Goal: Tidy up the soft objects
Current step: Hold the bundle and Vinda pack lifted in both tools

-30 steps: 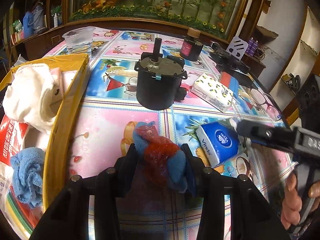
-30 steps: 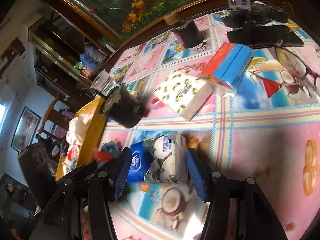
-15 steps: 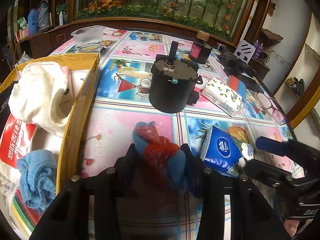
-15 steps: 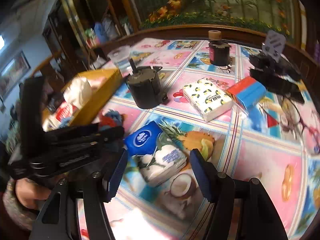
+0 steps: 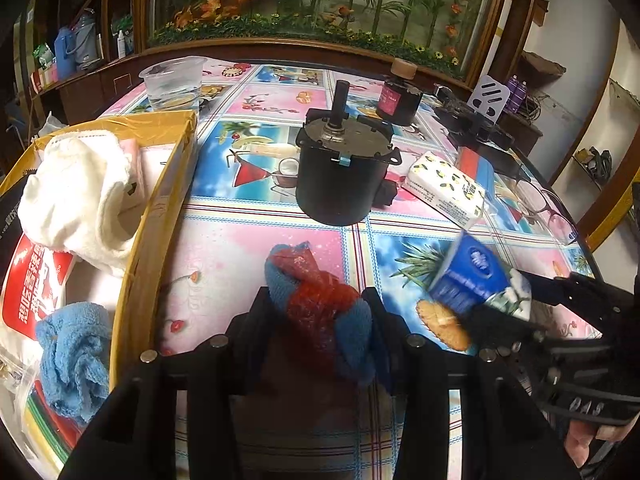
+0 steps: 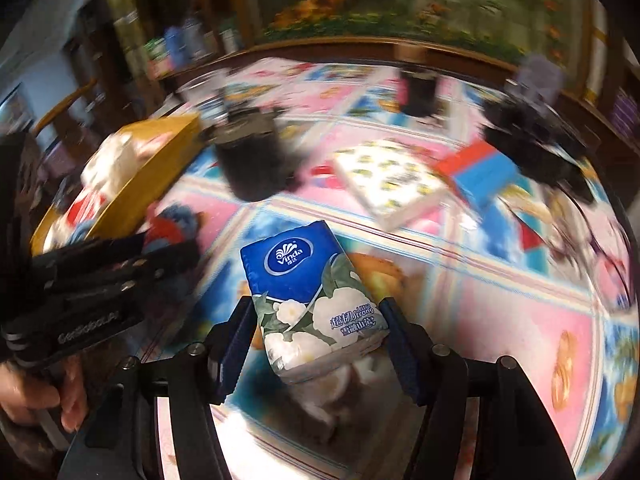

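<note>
Lifted and swung round since the earlier frames, the blue Vinda tissue pack (image 6: 310,300) now sits tilted between the jaws of the right gripper (image 6: 316,344), its blue end pointing away from the camera; a second ago it lay flat on the bench (image 5: 240,248). Those jaws have just been closing a little, and both blue pads press on the pack's white flowered end. The right wrist view is smeared with motion, so only the pack is sharp there.

From the left wrist view, the pack (image 5: 476,280) hangs above the bench at the right edge, with a hand (image 5: 588,440) on the handle below. The left gripper (image 5: 316,312) has not shifted: its narrow jaws clamp a bundle of blue cloth and red mesh (image 5: 316,296) resting on the bench.

Only the left view shows clearly what lies in the yellow cardboard box (image 5: 160,216) at the left: a white towel (image 5: 76,192), a blue cloth (image 5: 72,356) and a red-printed packet (image 5: 32,284). Beyond stand a black motor (image 5: 340,176), a lemon-print tissue pack (image 5: 444,188) and a clear plastic cup (image 5: 172,82).
</note>
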`<state>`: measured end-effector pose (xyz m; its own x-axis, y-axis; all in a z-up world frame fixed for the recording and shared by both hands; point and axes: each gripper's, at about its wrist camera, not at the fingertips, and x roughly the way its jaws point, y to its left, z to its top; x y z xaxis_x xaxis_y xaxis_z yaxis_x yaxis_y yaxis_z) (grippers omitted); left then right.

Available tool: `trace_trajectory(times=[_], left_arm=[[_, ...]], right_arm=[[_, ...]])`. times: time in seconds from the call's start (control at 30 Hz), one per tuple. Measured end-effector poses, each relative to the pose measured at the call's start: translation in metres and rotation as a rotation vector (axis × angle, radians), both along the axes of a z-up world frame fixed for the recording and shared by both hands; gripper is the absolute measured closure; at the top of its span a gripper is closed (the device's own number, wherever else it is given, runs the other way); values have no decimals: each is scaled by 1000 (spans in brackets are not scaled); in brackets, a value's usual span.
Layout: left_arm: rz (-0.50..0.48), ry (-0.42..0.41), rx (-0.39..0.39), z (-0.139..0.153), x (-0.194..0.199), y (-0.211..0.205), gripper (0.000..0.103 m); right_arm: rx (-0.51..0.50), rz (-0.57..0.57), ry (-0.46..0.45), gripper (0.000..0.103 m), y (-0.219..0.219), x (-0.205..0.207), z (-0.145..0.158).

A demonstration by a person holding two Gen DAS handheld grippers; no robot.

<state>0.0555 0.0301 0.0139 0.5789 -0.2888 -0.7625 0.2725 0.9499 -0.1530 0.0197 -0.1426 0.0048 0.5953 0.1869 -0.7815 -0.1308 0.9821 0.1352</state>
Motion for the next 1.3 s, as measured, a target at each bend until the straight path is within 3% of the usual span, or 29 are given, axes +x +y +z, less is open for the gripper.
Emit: trace_trajectory(times=[0.17, 0.3, 0.5, 0.87, 1.3], left_arm=[[-67, -8, 13, 0, -6, -13, 61], [-88, -10, 21, 0, -8, -18, 61], [-84, -18, 52, 0, -9, -22, 61], [-73, -31, 139, -1, -10, -32, 61], [-70, -34, 161, -2, -10, -35, 56]], right_arm=[[-34, -140, -17, 35, -2, -9, -3], [-105, -132, -29, 35, 7, -9, -3], [-131, -123, -28, 35, 9, -9, -5], [-127, -132, -25, 34, 8, -8, -5], [-129, -130, -22, 33, 9, -7, -5]])
